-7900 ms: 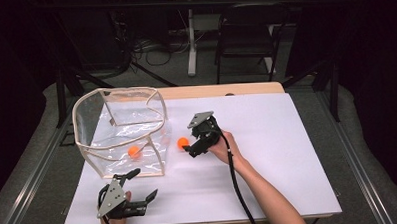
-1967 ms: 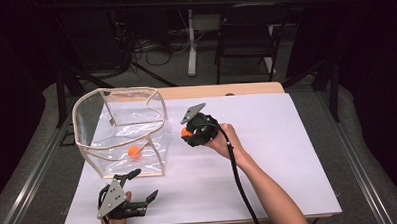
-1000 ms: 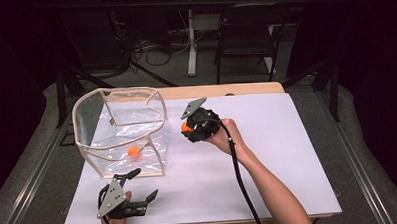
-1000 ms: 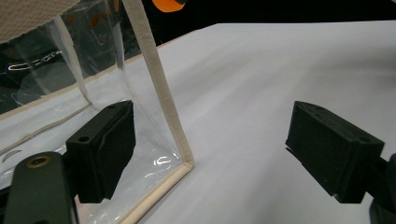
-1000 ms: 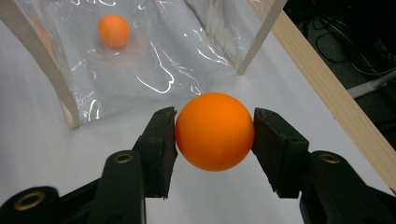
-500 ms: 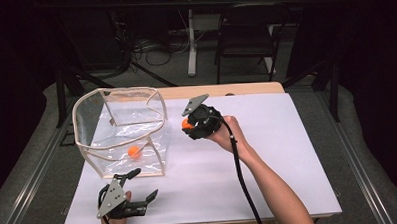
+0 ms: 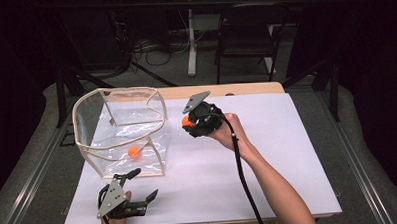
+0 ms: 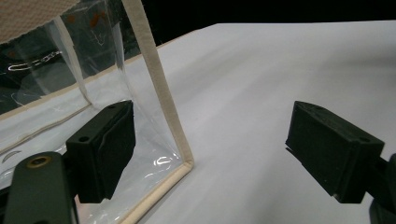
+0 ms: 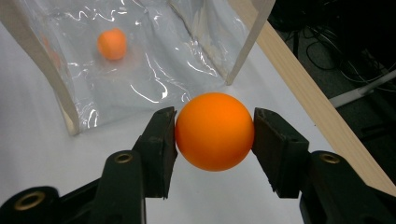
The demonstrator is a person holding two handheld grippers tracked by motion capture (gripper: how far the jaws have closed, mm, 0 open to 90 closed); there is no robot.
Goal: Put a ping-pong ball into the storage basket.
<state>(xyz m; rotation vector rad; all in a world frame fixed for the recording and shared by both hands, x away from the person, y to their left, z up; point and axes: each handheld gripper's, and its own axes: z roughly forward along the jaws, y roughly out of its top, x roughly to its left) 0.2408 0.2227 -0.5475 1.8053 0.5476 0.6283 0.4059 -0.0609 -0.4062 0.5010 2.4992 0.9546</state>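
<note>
One ball (image 7: 134, 152) lies in the bin (image 7: 87, 146), left of the right claw (image 7: 188, 123) holding another ball (image 9: 215, 130).

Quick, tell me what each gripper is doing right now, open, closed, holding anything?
Left gripper: open, holding nothing, low beside the clear bag.
Right gripper: closed on an orange ball, raised near the bag.
</note>
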